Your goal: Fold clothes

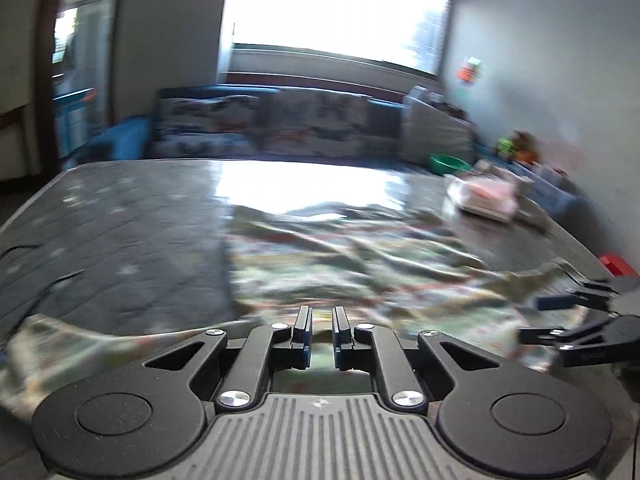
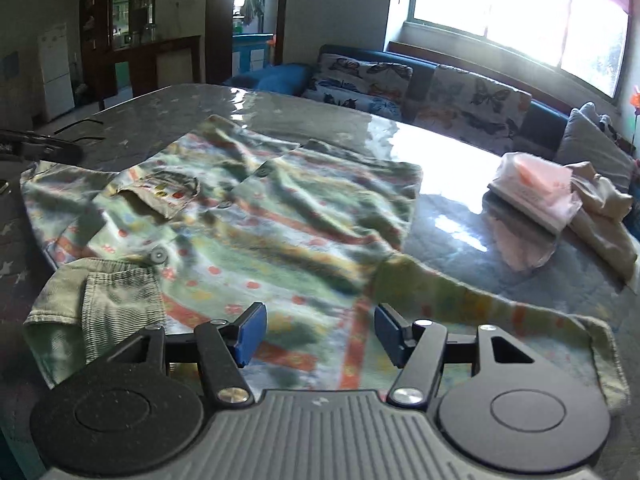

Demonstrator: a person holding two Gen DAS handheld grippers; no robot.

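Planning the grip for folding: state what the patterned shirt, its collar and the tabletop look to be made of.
Patterned shirt: thin soft woven cloth, likely cotton, matte; it lies in small wrinkles. Collar: fine ribbed fabric, perhaps corduroy; parallel ridges show. Tabletop: dark star-printed cloth seemingly under a clear glossy sheet, plastic or glass; it mirrors the window.

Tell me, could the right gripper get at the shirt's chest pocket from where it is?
Probably yes: the right gripper hovers open over the shirt, and nothing lies between it and the pocket.

butterfly-print sofa (image 2: 420, 84), bright window (image 2: 520, 16); white fridge (image 2: 56, 72), green bowl (image 1: 448, 163)
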